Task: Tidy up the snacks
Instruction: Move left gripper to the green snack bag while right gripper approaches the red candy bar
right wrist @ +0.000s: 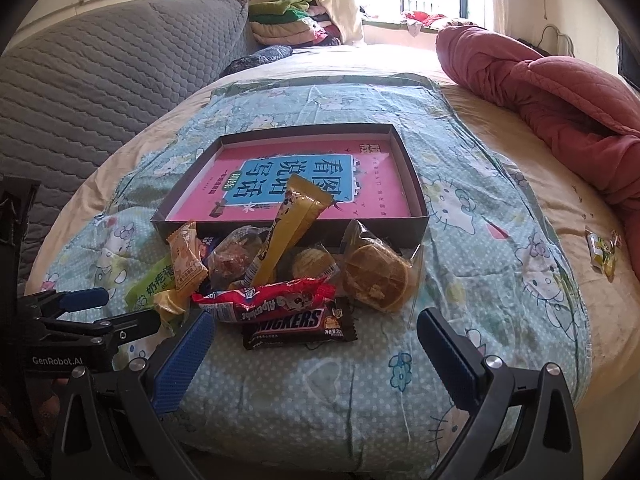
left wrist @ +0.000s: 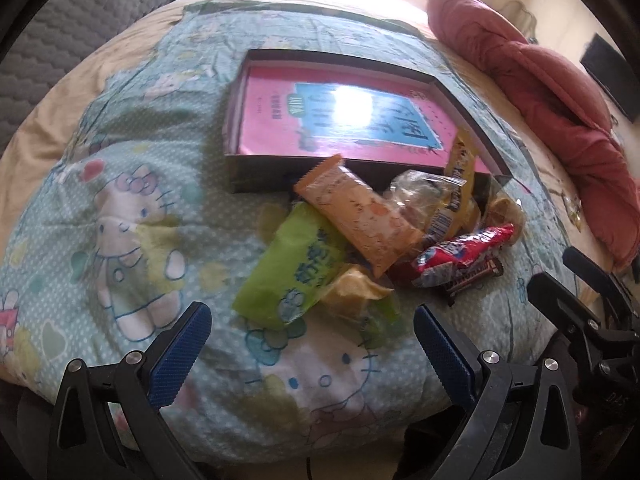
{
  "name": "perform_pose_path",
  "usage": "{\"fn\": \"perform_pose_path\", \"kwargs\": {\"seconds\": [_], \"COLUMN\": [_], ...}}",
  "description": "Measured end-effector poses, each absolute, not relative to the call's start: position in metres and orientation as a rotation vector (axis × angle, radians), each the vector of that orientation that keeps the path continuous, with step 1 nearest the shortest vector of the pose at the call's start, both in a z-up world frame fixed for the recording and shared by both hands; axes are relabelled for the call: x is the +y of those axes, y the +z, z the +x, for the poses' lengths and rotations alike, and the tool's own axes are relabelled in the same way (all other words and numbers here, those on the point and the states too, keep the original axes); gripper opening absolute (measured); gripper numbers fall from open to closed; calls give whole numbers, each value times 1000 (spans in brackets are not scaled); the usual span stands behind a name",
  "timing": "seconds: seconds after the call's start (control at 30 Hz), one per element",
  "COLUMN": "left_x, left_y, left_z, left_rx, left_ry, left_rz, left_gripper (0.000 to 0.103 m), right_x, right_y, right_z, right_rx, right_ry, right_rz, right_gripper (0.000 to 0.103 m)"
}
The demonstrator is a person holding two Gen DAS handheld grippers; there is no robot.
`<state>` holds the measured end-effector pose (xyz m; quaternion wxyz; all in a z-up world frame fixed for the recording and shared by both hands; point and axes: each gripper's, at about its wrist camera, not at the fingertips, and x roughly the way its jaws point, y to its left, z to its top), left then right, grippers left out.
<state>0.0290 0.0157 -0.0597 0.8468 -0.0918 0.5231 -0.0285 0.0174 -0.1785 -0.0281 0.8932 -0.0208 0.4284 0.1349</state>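
A pile of wrapped snacks lies on the bed in front of a shallow dark box point(left wrist: 256, 178) point(right wrist: 280, 229) with a pink printed bottom. It includes a green packet point(left wrist: 292, 272) point(right wrist: 152, 280), an orange packet point(left wrist: 360, 216) point(right wrist: 187, 262), a yellow bar point(right wrist: 292, 224) leaning on the box wall, a red Alpenliebe packet point(left wrist: 460, 256) point(right wrist: 272, 300), a Snickers bar point(right wrist: 296, 326) and a clear-wrapped round cake point(right wrist: 374, 278). My left gripper point(left wrist: 312, 328) stands open just short of the green packet. My right gripper point(right wrist: 316, 338) is open, its fingers either side of the Snickers bar.
A Hello Kitty blanket point(left wrist: 120, 216) point(right wrist: 480, 216) covers the bed. A red quilt point(left wrist: 560, 120) point(right wrist: 560, 92) is bunched at the right. One stray wrapped snack point(right wrist: 602, 252) lies near it. A grey padded headboard point(right wrist: 100, 80) rises at the left, with folded clothes point(right wrist: 288, 20) behind.
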Motion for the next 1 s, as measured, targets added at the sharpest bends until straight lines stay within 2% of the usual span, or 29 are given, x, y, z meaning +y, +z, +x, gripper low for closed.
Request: {"fn": "perform_pose_path", "kwargs": {"seconds": [0.07,0.27,0.6,0.73,0.9,1.0], "left_x": [8,3,8,8,10,7], "left_y": [-61,-71,-77,-78,-79,-81], "left_z": [32,41,43,42,42,41], "left_rx": [1101,1126,1116,1114,1108,1109], "left_ry": [-63,-61,-83,-90,-96,-94], "left_rz": [-172,-156,-188,-193,-198,-188], "left_gripper": [100,79,72,71,71,72], "right_x": [-180,-185,-178,-180,-173,-169], "right_y": [-30,-35,-45,-48,-55,-58], "right_z": [20,31,45,50,58,62], "right_rx": [895,924,989,1042,1072,1089], "right_ry": [275,273,306,314,321,336], "right_rz": [-36,16,95,198,234,247], "right_gripper": [102,102,101,97,73,63]}}
